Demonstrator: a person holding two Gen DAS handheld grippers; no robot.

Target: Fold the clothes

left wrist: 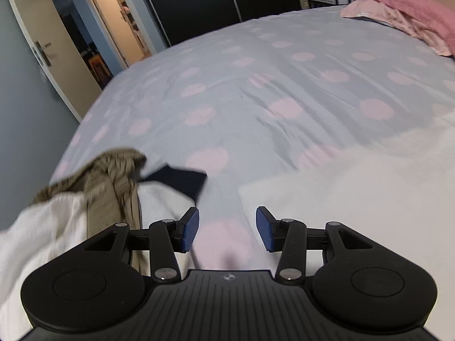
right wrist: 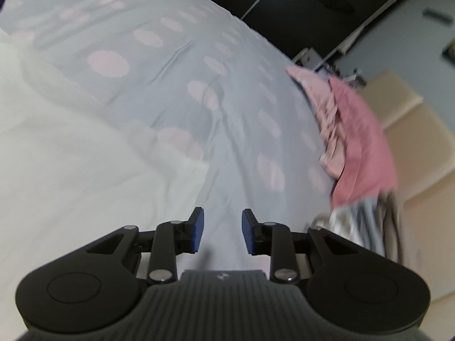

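A white garment lies spread on the bed, to the right of my left gripper; in the right wrist view the same white garment fills the left side. My left gripper is open with only the bedcover between its blue pads. My right gripper is open too, over bare bedcover just right of the white cloth's edge. A pile with a khaki piece, a dark navy piece and white cloth sits at the left.
The bed has a grey cover with pink dots. Pink pillows lie at its head, seen as pink pillows beside a beige headboard. More striped cloth lies near the right gripper. A door stands beyond the bed's left edge.
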